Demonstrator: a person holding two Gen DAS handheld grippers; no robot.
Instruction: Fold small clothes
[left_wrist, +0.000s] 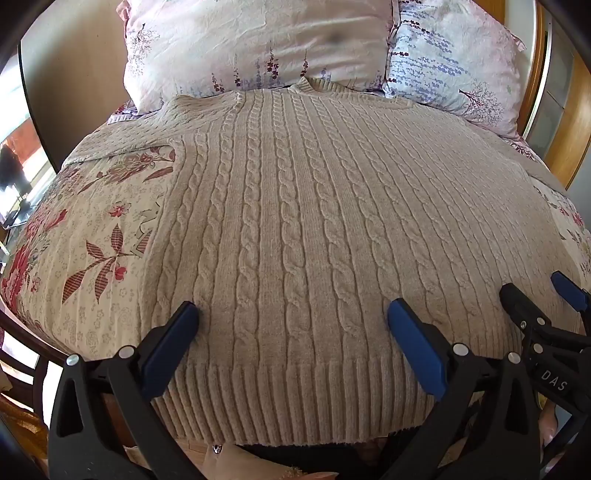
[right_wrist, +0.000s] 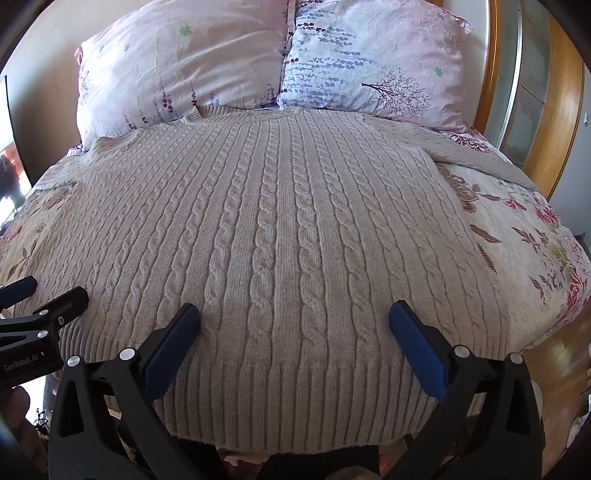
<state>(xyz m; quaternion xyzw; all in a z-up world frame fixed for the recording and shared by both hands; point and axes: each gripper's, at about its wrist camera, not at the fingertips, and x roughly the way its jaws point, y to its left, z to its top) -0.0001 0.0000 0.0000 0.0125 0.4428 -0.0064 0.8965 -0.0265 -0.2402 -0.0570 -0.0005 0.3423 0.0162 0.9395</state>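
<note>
1. The bed carries a floral cover, with two pillows at its head.
2. The sweater lies flat across the bed, collar at the pillows, ribbed hem hanging over the near edge.
3. It looks thick, soft and fairly heavy; it would sag and stretch if lifted by one point, so the hem corners seem the best places to pinch.
4. The left gripper and right gripper hover above the hem, jaws spread wide, holding nothing.
</note>
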